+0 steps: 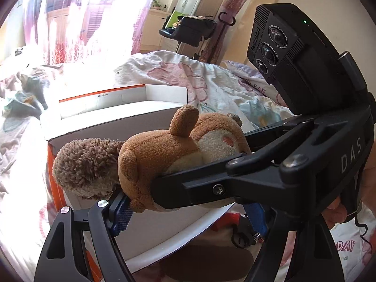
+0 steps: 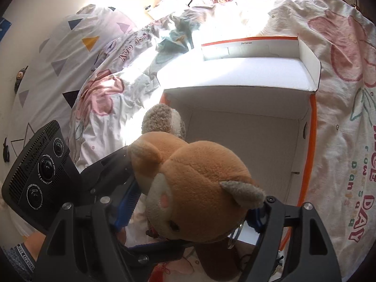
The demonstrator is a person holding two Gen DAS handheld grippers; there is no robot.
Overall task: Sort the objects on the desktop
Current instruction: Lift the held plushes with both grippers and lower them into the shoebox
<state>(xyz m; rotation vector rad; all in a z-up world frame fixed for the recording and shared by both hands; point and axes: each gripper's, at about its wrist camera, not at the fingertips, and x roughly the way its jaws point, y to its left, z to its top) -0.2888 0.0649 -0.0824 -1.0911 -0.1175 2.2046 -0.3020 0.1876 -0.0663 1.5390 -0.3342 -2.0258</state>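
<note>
A brown plush toy (image 1: 162,150) with a cream face and a fuzzy tail is held in the air between both grippers. In the left wrist view my left gripper (image 1: 185,213) is shut on the toy's body from below, its blue pads against it. My right gripper (image 1: 204,159) reaches in from the right and clamps the head. In the right wrist view my right gripper (image 2: 191,213) is shut on the plush toy (image 2: 202,176) at the head. The toy hangs over the near left corner of an open white box with orange edges (image 2: 246,103), also seen as the box (image 1: 105,127).
The box rests on a bed covered by a rumpled floral quilt (image 2: 340,94). A pillow with coloured triangles (image 2: 58,47) lies at the left. Pink curtains (image 1: 70,23) and a black chair (image 1: 190,33) stand beyond the bed. A person's hand (image 1: 333,211) grips the right handle.
</note>
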